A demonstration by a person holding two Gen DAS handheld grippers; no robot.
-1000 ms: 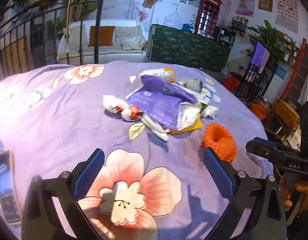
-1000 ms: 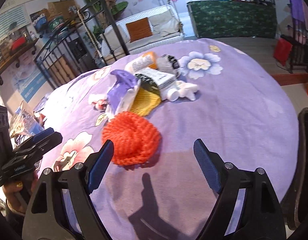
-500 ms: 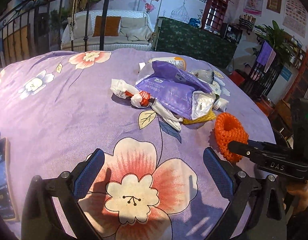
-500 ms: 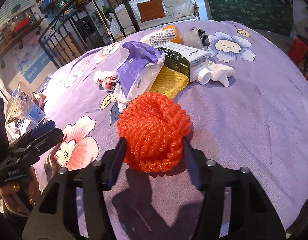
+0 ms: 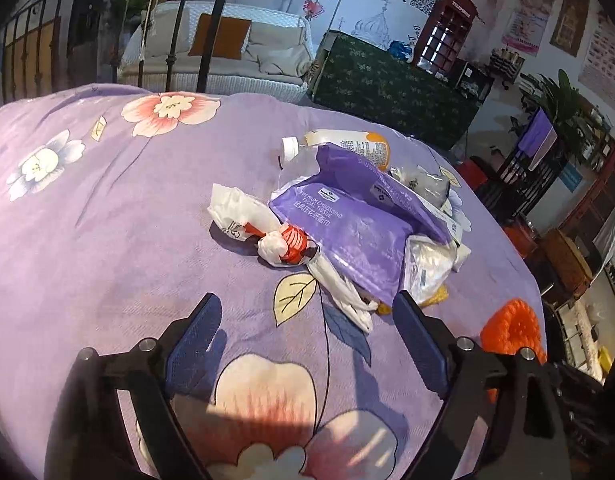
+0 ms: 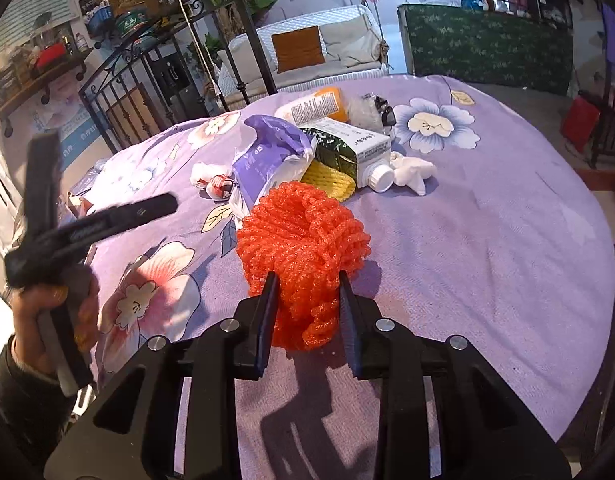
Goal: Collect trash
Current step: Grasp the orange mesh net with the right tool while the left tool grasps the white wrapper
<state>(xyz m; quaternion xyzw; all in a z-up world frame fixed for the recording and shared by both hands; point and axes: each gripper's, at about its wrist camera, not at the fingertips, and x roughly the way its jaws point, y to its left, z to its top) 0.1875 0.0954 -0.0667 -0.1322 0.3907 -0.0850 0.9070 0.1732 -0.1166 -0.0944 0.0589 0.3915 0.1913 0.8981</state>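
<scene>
A pile of trash lies on the purple flowered cloth [image 5: 87,240]: a purple tissue pack [image 5: 347,220], a crumpled white and red wrapper [image 5: 259,232], an orange-capped bottle [image 5: 347,144] and a green and white carton [image 6: 347,148]. My right gripper [image 6: 307,300] is shut on an orange foam net [image 6: 303,240], which also shows in the left wrist view [image 5: 511,332]. My left gripper [image 5: 303,332] is open and empty, low over the cloth just in front of the pile.
A yellow foam net [image 6: 327,176] and white crumpled paper [image 6: 411,168] lie by the carton. A black metal bed rail [image 6: 243,40] stands behind the cloth. The cloth's edge drops off at the right [image 6: 595,220]. A white sofa [image 5: 227,52] stands beyond.
My right gripper moved up to the orange foam net and closed its fingers on it. My left gripper moved forward, closer to the pile, staying open.
</scene>
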